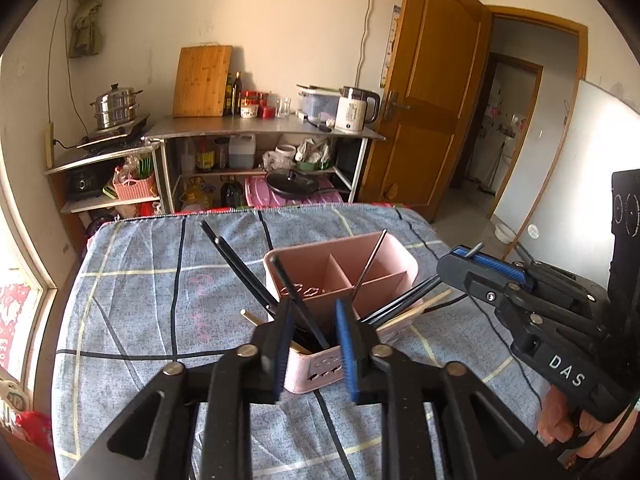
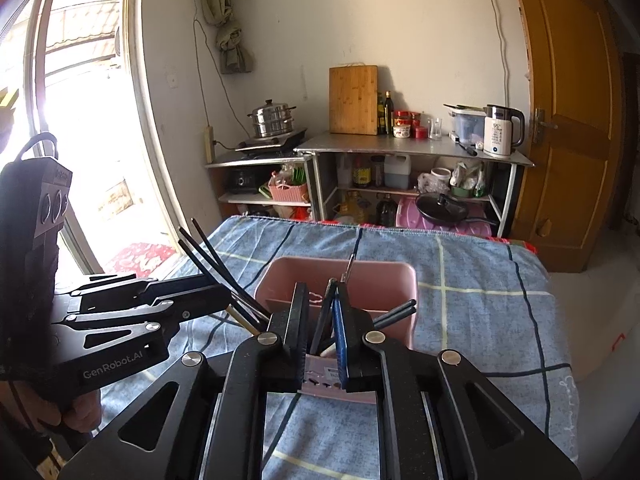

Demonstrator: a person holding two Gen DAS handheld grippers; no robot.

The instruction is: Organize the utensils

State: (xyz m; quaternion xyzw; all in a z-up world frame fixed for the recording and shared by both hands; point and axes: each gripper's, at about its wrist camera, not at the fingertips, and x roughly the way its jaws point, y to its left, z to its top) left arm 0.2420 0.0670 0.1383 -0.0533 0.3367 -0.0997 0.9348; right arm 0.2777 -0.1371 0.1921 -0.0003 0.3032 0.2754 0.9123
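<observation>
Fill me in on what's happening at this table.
A person is sorting chopsticks into a pink holder on a table with a blue checked cloth, a handheld gripper in each hand. Both grippers sit over the holder's near end. The left gripper is open, with a black chopstick standing loose between its fingers. The right gripper is also open, with a dark chopstick in its gap. Several more chopsticks already lean out of the holder.

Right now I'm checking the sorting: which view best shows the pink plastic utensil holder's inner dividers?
The left wrist view: the pink plastic utensil holder shows its dividers from above. In the right wrist view, gripper fingers hide most of them.
</observation>
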